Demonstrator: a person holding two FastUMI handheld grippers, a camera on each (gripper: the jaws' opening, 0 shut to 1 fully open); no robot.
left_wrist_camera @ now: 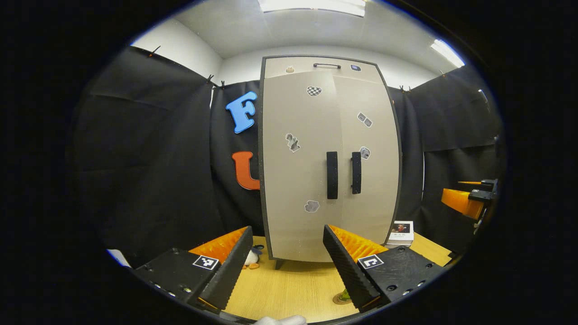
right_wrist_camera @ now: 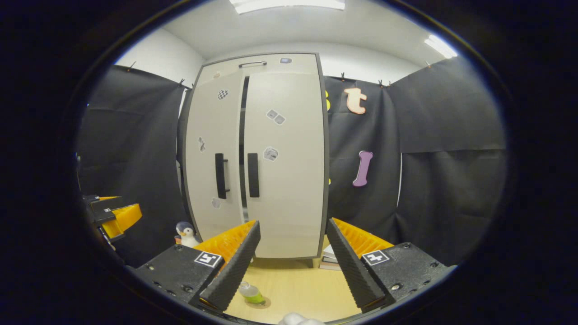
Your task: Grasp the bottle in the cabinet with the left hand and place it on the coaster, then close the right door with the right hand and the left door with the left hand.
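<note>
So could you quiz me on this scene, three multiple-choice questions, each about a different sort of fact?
1. Where is the bottle?
A. on the coaster on the table
B. inside the cabinet
C. held in a hand-held gripper

2. How many black handles are on the cabinet doors?
A. one
B. two
C. four

3. How is the right hand-held gripper?
A. open and empty
B. shut on the bottle
C. shut on a handle

Answers: A, the bottle stands on the round coaster; B, one handle per door; A, its fingers stand apart with nothing between.

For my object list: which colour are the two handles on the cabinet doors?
Black, both handles, against the pale grey-beige doors. The left gripper view shows this best.
</note>
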